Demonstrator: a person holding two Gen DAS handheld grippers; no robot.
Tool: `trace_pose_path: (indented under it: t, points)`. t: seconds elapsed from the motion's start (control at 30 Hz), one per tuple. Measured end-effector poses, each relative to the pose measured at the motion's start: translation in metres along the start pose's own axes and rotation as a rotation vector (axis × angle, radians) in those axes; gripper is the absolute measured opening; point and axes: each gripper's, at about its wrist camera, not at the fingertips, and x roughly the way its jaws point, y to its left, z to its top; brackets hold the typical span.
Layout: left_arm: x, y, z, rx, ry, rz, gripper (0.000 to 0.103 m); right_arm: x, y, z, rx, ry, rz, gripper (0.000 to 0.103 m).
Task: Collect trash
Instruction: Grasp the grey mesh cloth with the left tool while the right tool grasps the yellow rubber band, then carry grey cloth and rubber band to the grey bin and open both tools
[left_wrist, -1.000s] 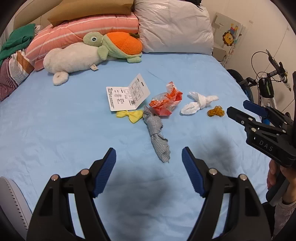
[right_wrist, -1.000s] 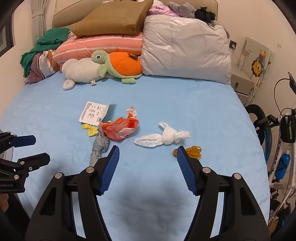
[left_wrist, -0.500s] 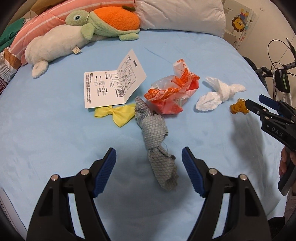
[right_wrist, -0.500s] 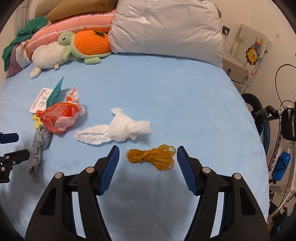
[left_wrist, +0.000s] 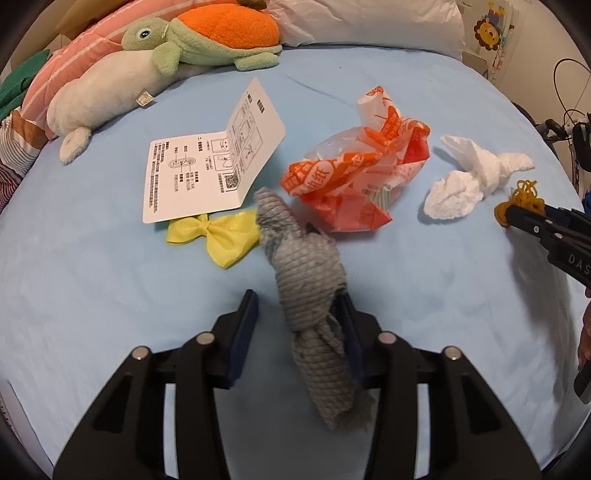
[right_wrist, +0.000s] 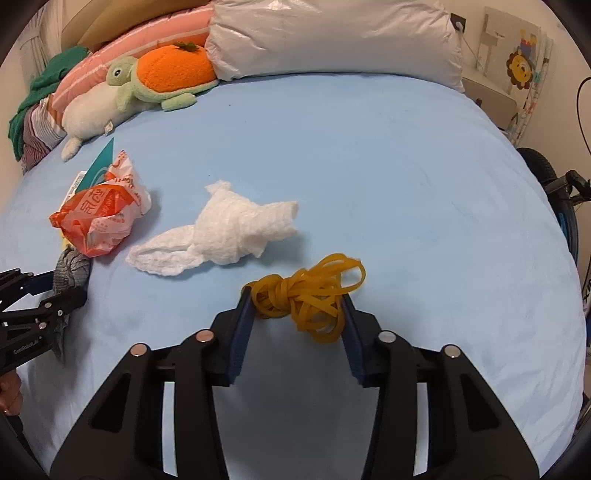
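On the blue bed sheet (left_wrist: 424, 295) lies a grey knotted cloth (left_wrist: 306, 280). My left gripper (left_wrist: 297, 299) straddles it, jaws closing. The right pad touches the cloth and a strip of sheet shows at the left pad. A tangle of yellow rubber bands (right_wrist: 306, 295) sits between the pads of my right gripper (right_wrist: 295, 295), whose jaws are also closing, and the tangle touches both pads. Farther off lie an orange plastic wrapper (left_wrist: 354, 184), a twisted white tissue (left_wrist: 469, 181), a folded leaflet (left_wrist: 207, 173) and a yellow bow (left_wrist: 218, 236).
A plush turtle (left_wrist: 207, 40) and a white plush toy (left_wrist: 103, 96) lie against striped and white pillows at the head of the bed. A bicycle (right_wrist: 554, 192) stands beyond the bed's right edge. Each gripper shows at the edge of the other's view.
Both grippers have come down toward the sheet and their jaws have narrowed. The grey cloth now lies between the left jaws and the rubber bands between the right ones.
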Motion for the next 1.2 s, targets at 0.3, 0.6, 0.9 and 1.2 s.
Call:
trace_pose_path:
  t: [0.3,0.6,0.9,1.2]
  points:
    - [-0.007,0.008,0.002,-0.055,0.016,-0.076,0.019,-0.012,0.033,-0.003,-0.114,-0.008,0.011,0.011]
    - [-0.035,0.023,-0.006,-0.08,-0.001,-0.096,0.019,-0.037,0.049,-0.004,-0.106,-0.03,0.023,0.008]
    - [-0.082,0.042,-0.023,-0.106,-0.032,-0.106,0.019,-0.085,0.073,-0.015,-0.093,-0.076,0.039,0.008]
    - [-0.146,0.077,-0.058,-0.156,-0.085,-0.092,0.019,-0.134,0.112,-0.035,-0.106,-0.106,0.077,0.008]
